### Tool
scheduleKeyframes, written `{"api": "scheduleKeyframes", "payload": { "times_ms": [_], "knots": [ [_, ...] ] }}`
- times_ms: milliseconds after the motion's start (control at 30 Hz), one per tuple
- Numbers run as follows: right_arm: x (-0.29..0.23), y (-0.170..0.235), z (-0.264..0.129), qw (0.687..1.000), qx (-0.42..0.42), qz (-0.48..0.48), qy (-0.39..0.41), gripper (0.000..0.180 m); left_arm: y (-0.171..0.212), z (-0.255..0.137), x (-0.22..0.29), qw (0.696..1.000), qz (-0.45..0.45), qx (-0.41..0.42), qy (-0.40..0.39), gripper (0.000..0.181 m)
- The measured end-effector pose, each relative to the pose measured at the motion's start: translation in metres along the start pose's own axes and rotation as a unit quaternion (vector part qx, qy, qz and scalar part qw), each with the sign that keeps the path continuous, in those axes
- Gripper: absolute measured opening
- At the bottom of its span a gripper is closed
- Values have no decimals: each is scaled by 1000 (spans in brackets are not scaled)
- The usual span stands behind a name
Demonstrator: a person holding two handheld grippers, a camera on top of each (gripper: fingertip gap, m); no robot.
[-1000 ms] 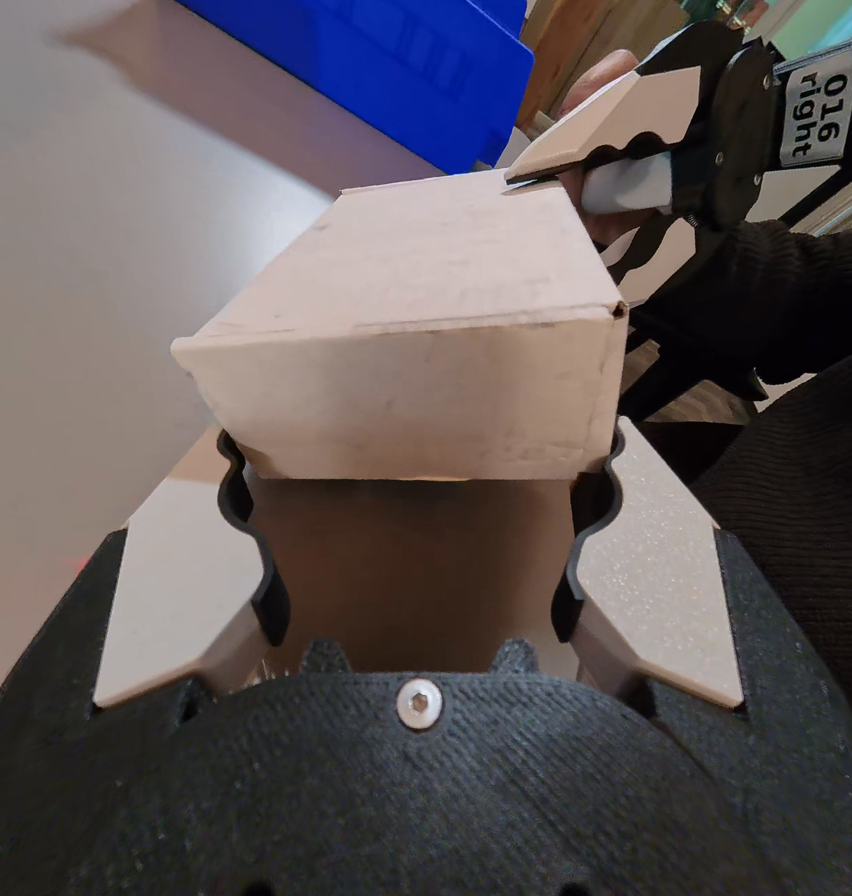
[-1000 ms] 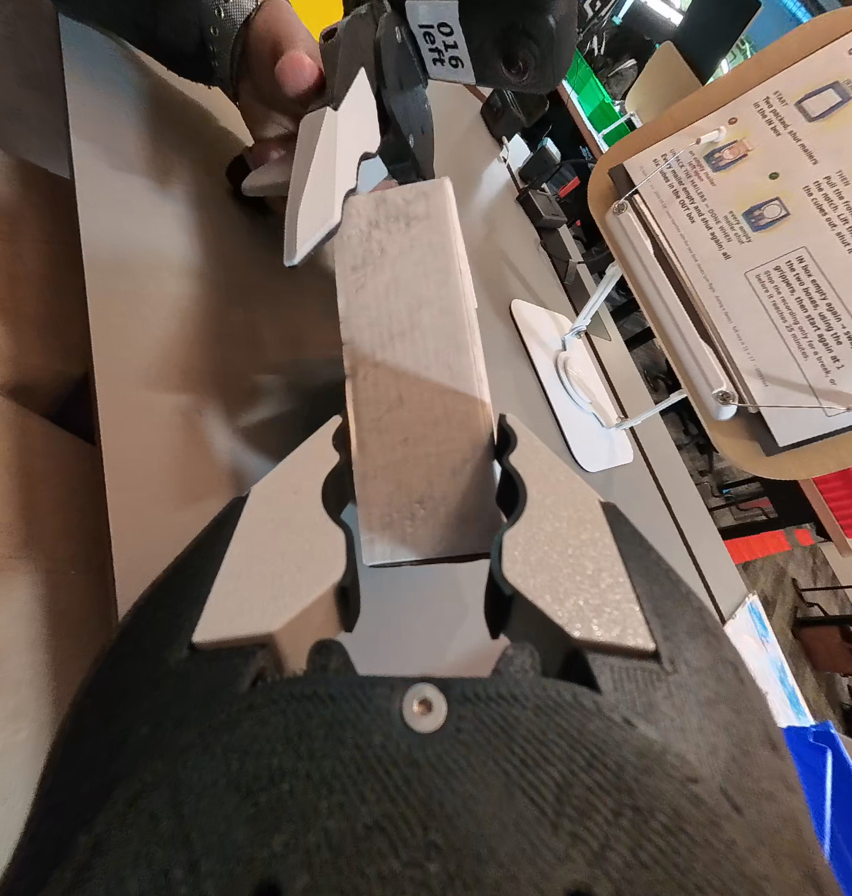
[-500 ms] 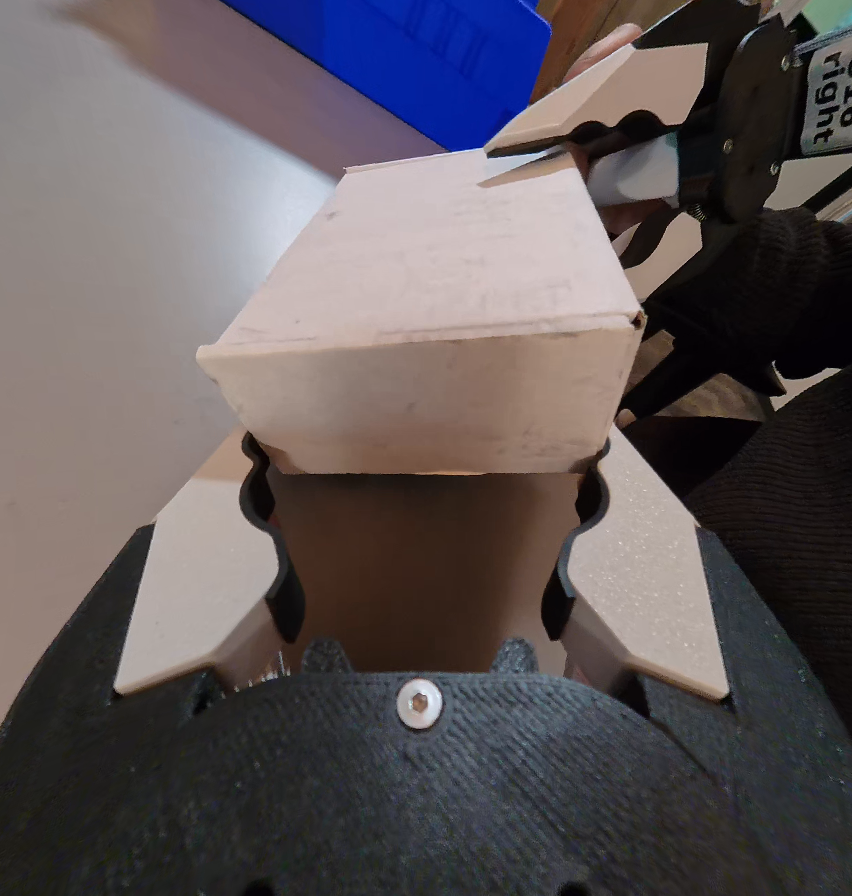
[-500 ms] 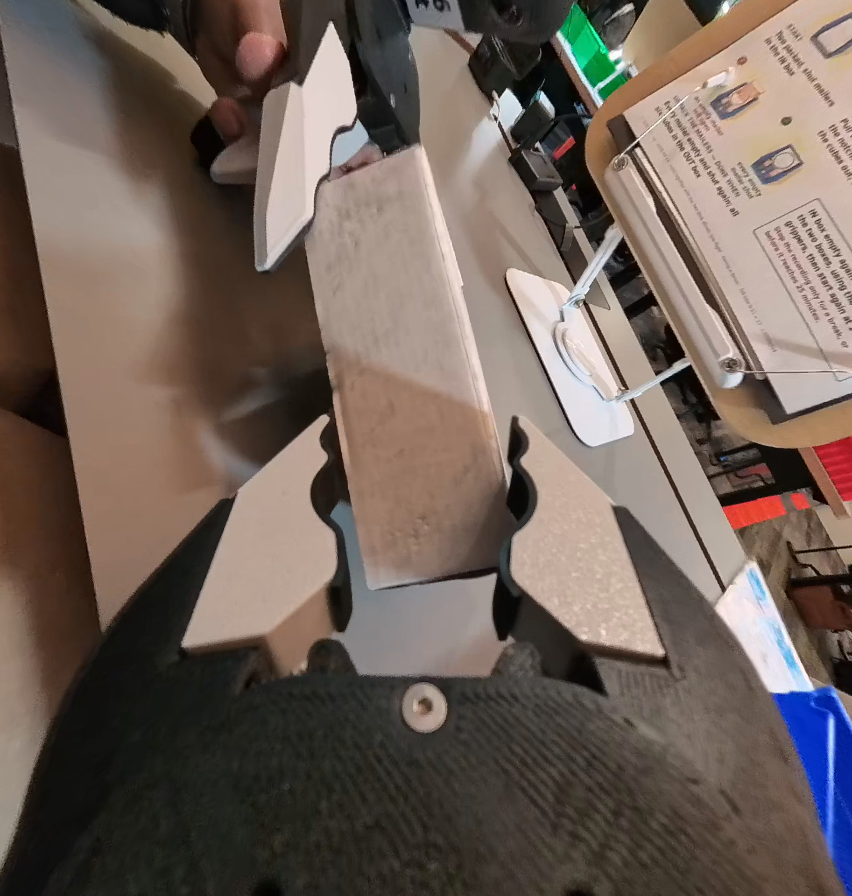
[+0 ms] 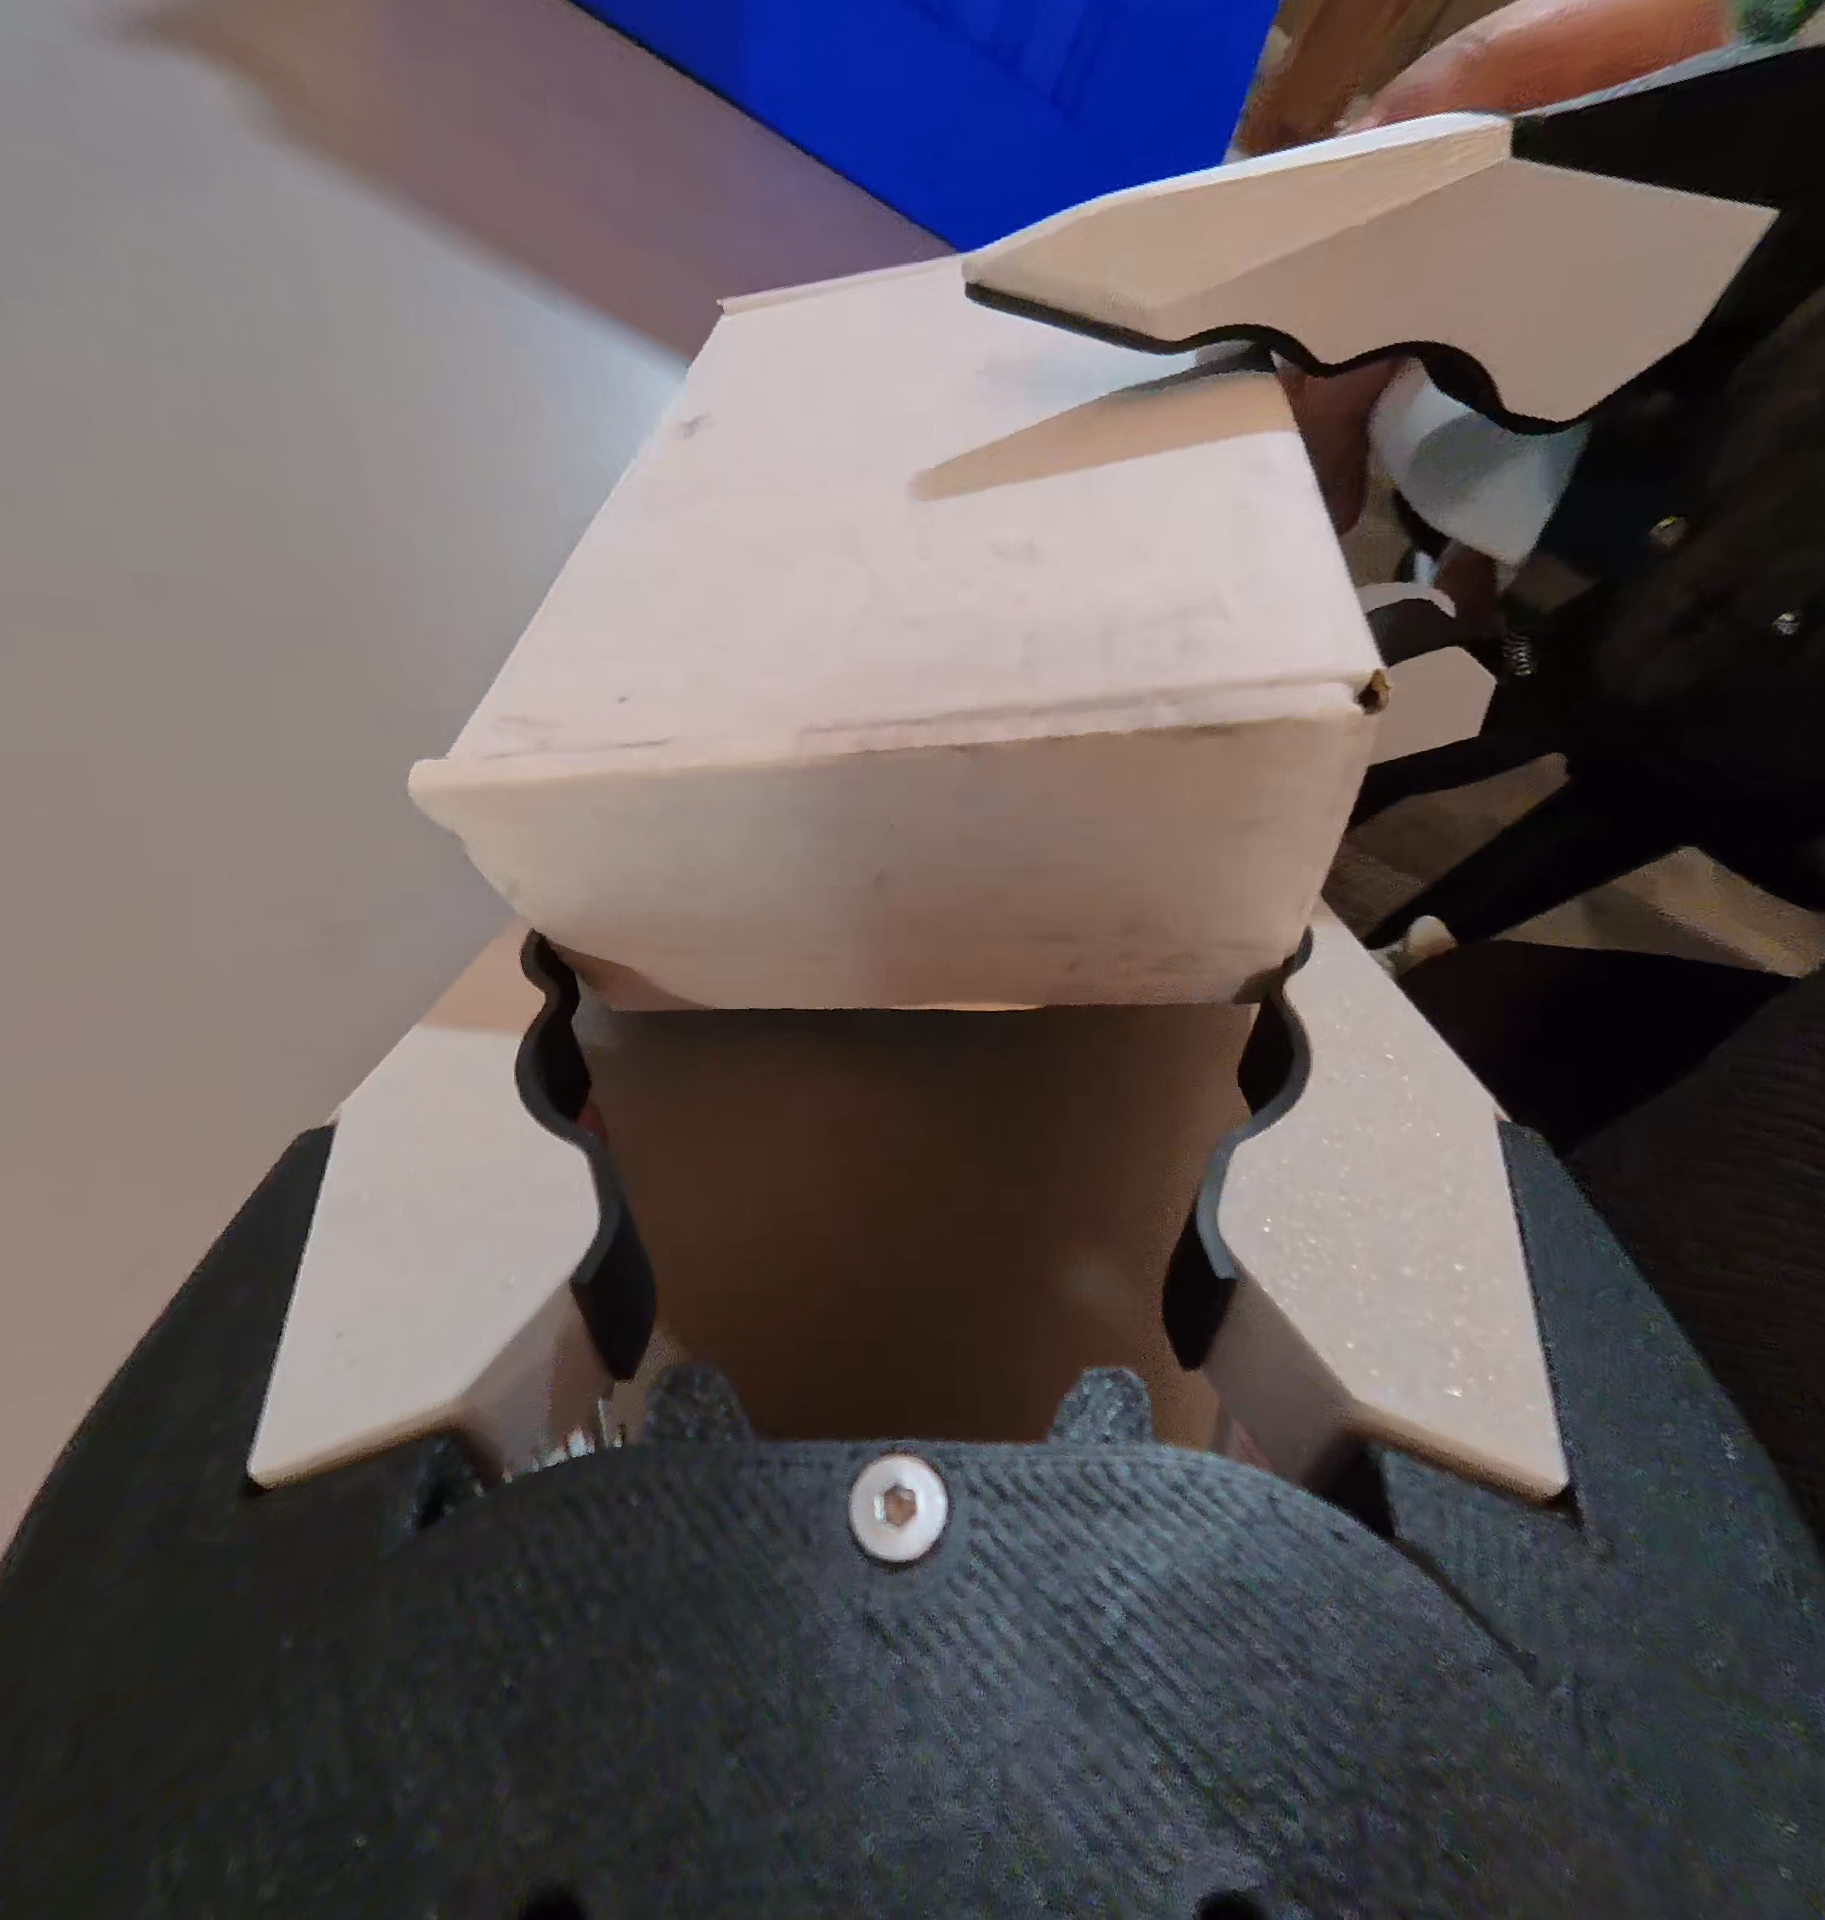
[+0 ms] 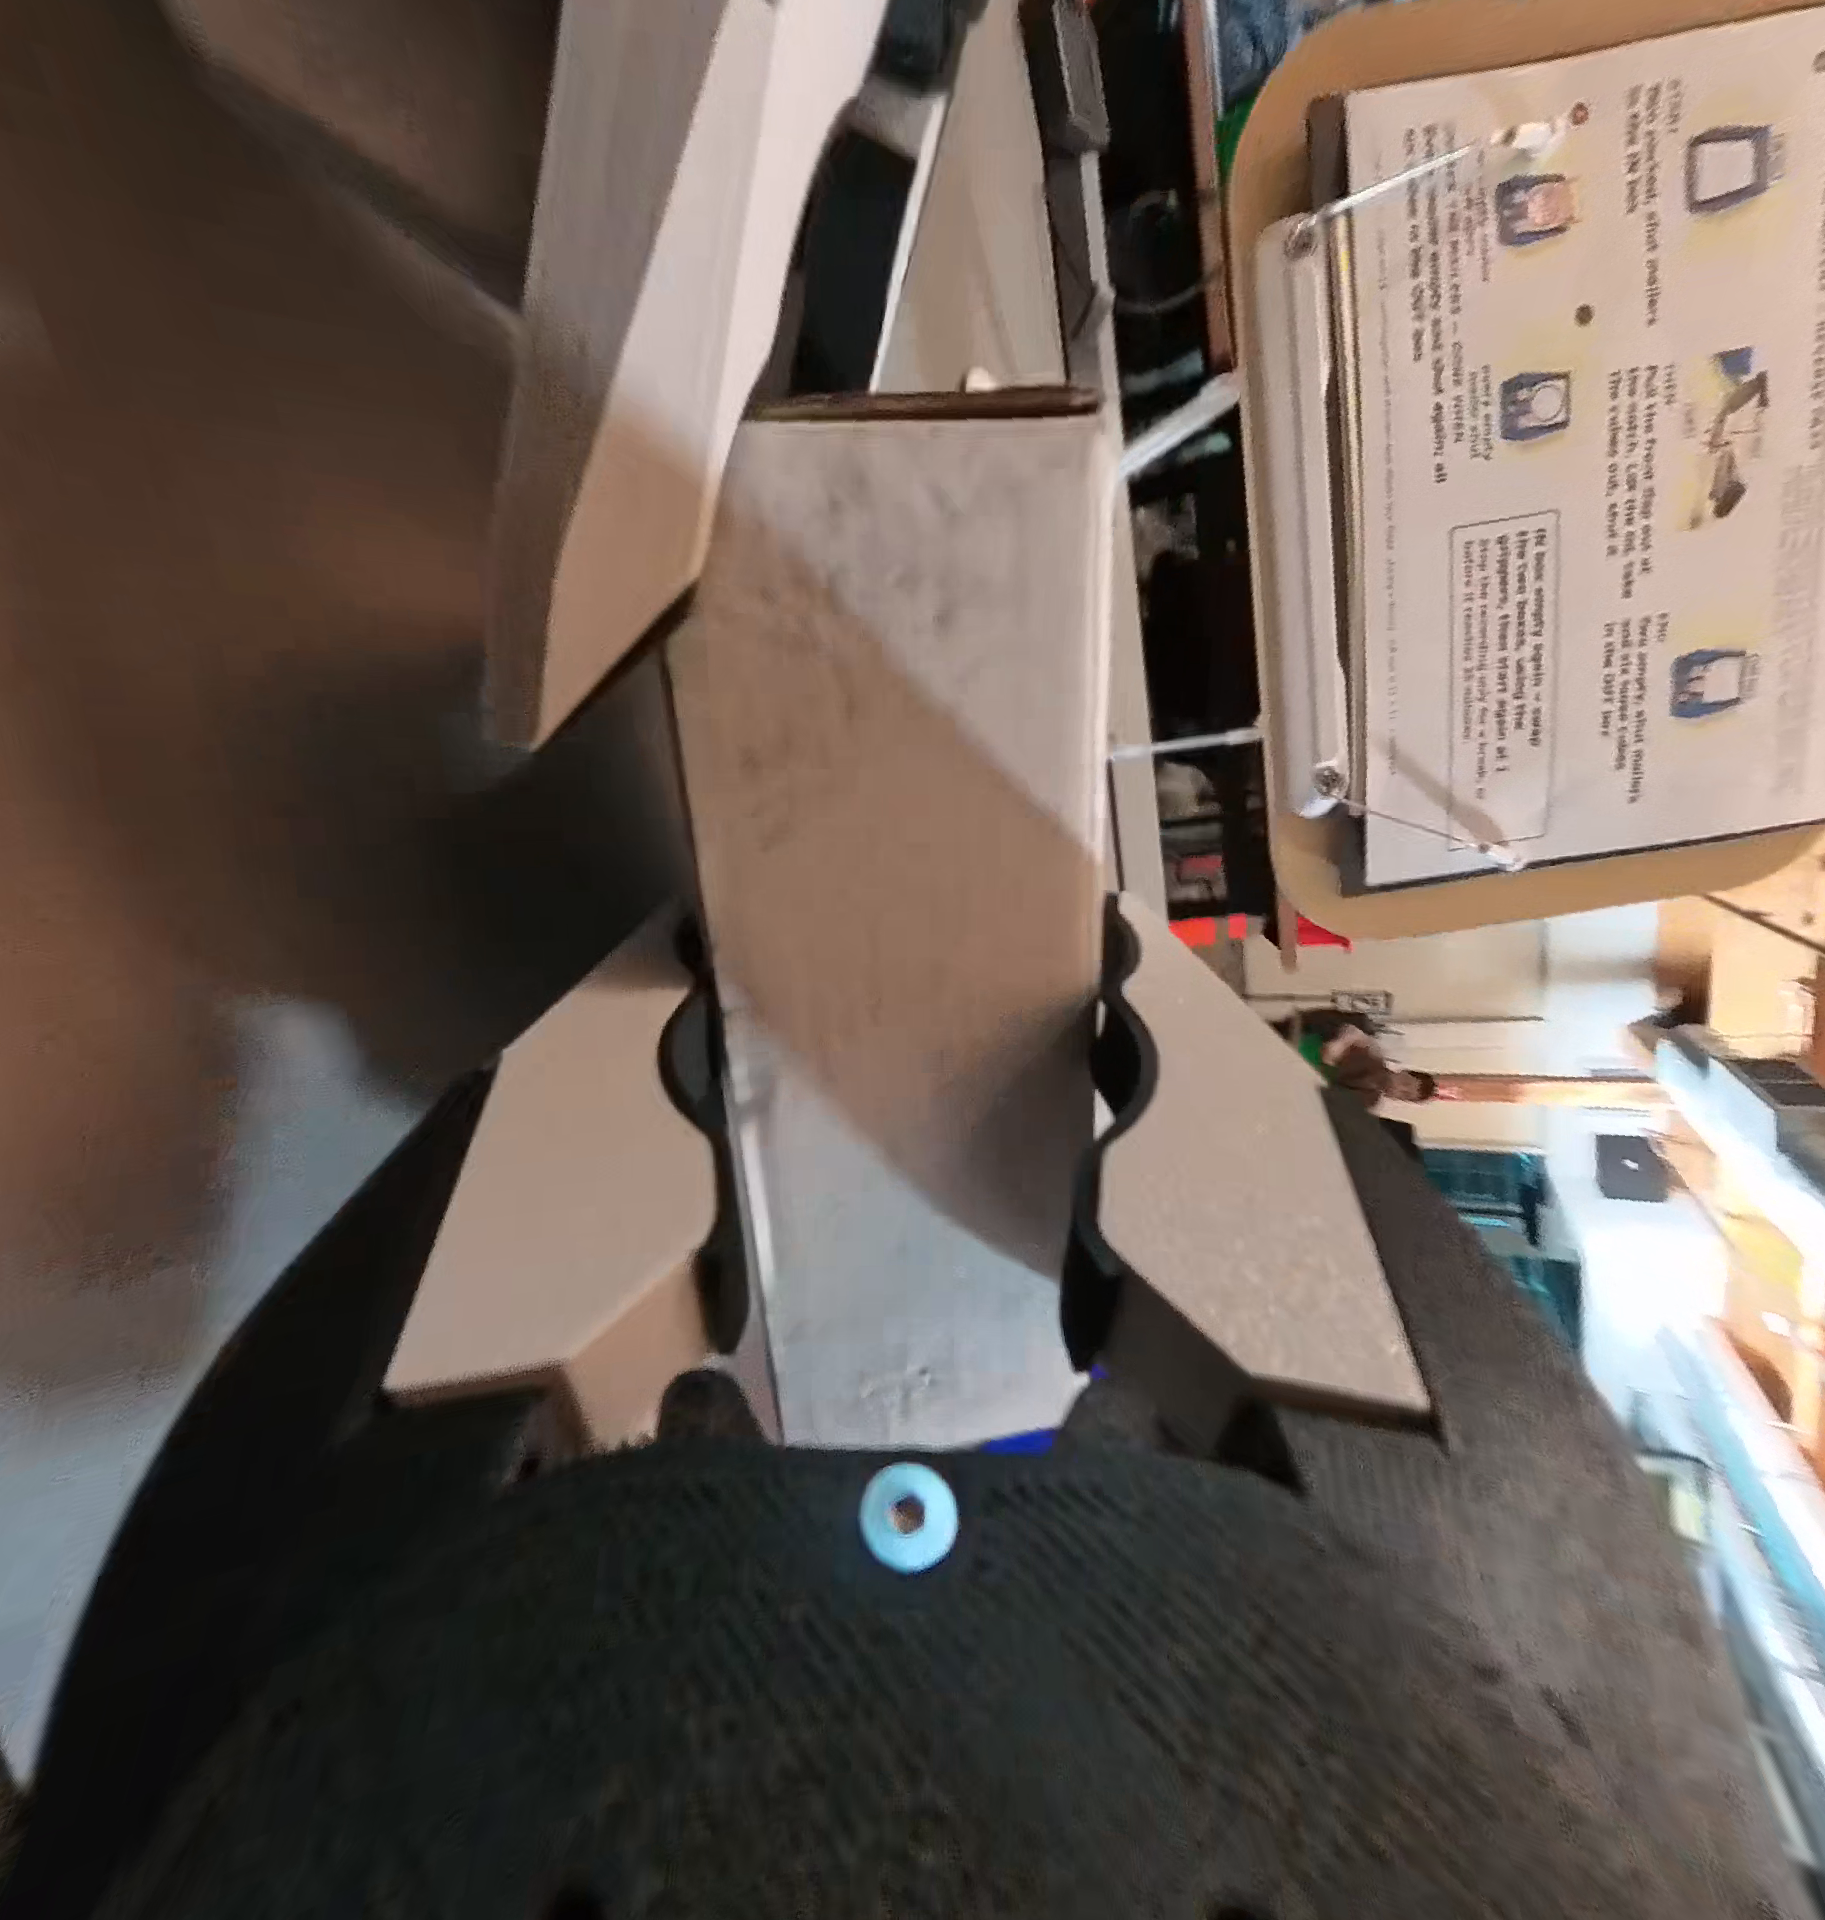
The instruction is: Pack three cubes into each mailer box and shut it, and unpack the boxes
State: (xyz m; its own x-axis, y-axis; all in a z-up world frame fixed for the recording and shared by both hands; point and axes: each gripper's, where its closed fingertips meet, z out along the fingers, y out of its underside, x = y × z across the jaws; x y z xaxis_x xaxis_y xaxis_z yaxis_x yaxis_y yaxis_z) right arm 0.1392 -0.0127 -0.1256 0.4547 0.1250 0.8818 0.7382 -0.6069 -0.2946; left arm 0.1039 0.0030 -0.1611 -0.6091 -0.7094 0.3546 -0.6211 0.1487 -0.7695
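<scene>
Right gripper (image 6: 903, 1049) now sits deeper along the mailer box (image 6: 892, 707), its fingers closer to the far end than a second ago. In the left wrist view the right gripper (image 5: 1344, 343) looms larger and nearer. Box tilted up off the worktop (image 5: 160, 623); right view now blurred.

Pale tabletop (image 5: 212, 623), blue bin (image 5: 970, 94), instruction board (image 6: 1573, 468)
</scene>
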Motion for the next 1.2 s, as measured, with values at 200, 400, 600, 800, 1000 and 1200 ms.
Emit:
{"api": "scheduleKeyframes", "payload": {
  "times_ms": [200,400,600,800,1000,1200],
  "knots": [
    [11,10,-2,999,-30,-11,20,71,-13,1,-2,999,9,36,-36,131],
    [90,42,-35,989,-62,-18,134,70,-37,-25,-3,994,-43,102,-15,121],
    [189,167,-74,963,-164,-45,208,70,-31,-27,-7,993,-56,99,-18,116],
    [187,314,-49,960,-216,-117,137,70,-22,-27,-1,995,-39,91,-25,112],
    [159,328,-3,963,-194,-163,87,70,-23,-27,4,994,-40,98,-28,110],
    [151,343,9,972,-196,-110,65,73,-16,-23,-3,994,-43,87,-43,110]
  ]
}}
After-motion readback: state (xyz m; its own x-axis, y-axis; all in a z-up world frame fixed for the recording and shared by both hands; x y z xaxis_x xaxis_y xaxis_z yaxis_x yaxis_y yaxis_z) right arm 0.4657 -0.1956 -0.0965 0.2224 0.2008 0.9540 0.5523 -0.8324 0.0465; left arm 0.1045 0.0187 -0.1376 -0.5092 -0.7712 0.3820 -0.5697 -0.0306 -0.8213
